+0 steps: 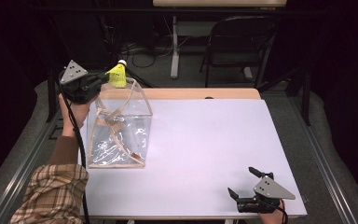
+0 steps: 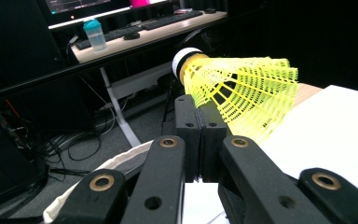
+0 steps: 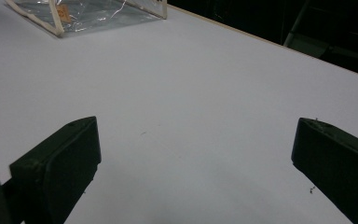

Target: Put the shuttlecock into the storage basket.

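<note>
The left gripper (image 1: 103, 78), raised above the far left corner of the white surface (image 1: 205, 149), pinches a bright yellow plastic-mesh shuttlecock with a white cork tip (image 1: 117, 73). In the left gripper view its two black jaws are pressed together on the lower edge of the shuttlecock's (image 2: 242, 95) skirt, with the white tip pointing up and away and the skirt flaring toward the surface. The shuttlecock hangs in the air just over the top rear edge of a clear plastic pouch with cream fabric trim (image 1: 119, 128), which stands open on the left part of the surface. The right gripper (image 1: 248, 183) rests near the front right edge of the surface, well apart from the pouch, its jaws spread wide with nothing but bare surface between them.
</note>
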Motion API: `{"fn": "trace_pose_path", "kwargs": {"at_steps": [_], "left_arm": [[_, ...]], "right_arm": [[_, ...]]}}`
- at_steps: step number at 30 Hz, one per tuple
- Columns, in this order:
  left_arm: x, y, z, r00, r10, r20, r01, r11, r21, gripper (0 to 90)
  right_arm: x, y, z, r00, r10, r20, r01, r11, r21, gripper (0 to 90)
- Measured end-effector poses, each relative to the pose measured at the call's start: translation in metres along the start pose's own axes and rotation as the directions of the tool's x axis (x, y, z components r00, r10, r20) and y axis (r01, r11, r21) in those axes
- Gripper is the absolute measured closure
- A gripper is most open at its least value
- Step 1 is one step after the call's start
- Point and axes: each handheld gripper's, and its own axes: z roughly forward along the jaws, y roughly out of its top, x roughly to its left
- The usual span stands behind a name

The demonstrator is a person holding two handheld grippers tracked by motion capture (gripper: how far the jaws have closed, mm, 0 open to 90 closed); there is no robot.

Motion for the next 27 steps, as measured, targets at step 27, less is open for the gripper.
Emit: {"fn": "trace_pose_path", "kwargs": {"at_steps": [27], "left_arm": [[0.007,-0.012,-0.004,0.9997,-0.019,-0.018,0.020,0.9995,0.025,89.5]], "right_arm": [[0.000,0.000,0.000,1.0000,-0.004,0.001,0.004,1.000,-0.002,0.8]]}}
